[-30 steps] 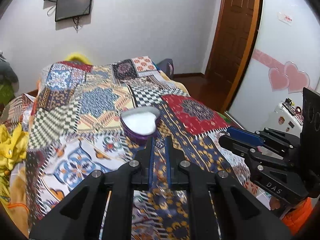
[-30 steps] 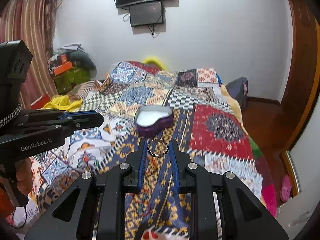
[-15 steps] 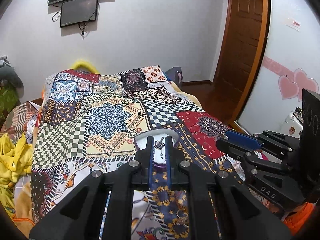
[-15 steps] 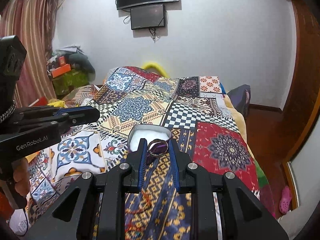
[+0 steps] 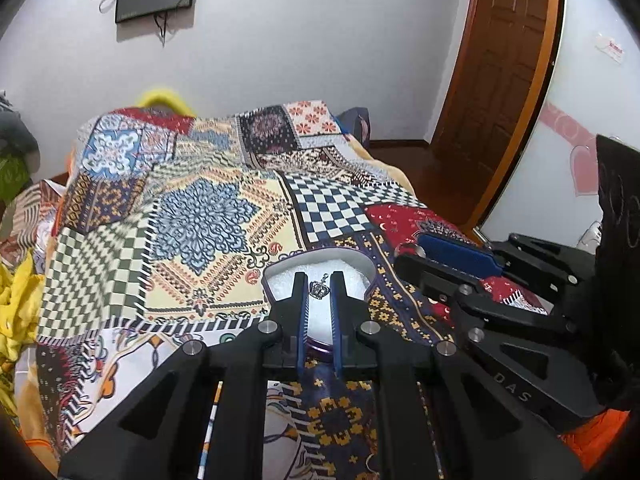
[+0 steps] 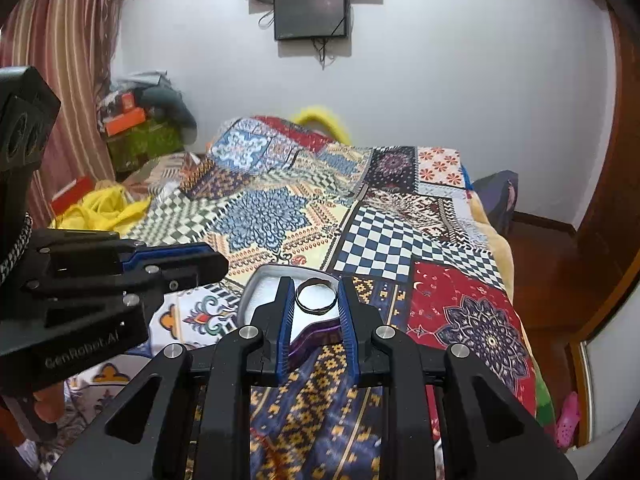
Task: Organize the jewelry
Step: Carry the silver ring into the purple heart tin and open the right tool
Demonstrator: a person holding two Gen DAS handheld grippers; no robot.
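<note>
Left wrist view: our left gripper [image 5: 319,289] is closed tight on a small crown pendant [image 5: 319,289], held at the fingertips at centre frame, over the white lining of the heart-shaped box [image 5: 276,276]. The box sits on the patchwork bedspread [image 5: 200,216].

Right wrist view: our right gripper [image 6: 316,295] stands narrow, its pads clamping a metal ring [image 6: 316,295] just above the near rim of the same box [image 6: 256,284], slightly below centre frame. The left gripper [image 6: 218,266] appears at the left edge.

We judge the step in hand to be delivery of both pieces into the box. The next move calls for lowering each tip over the lining, then releasing, one at a time so the grippers do not collide.
</note>
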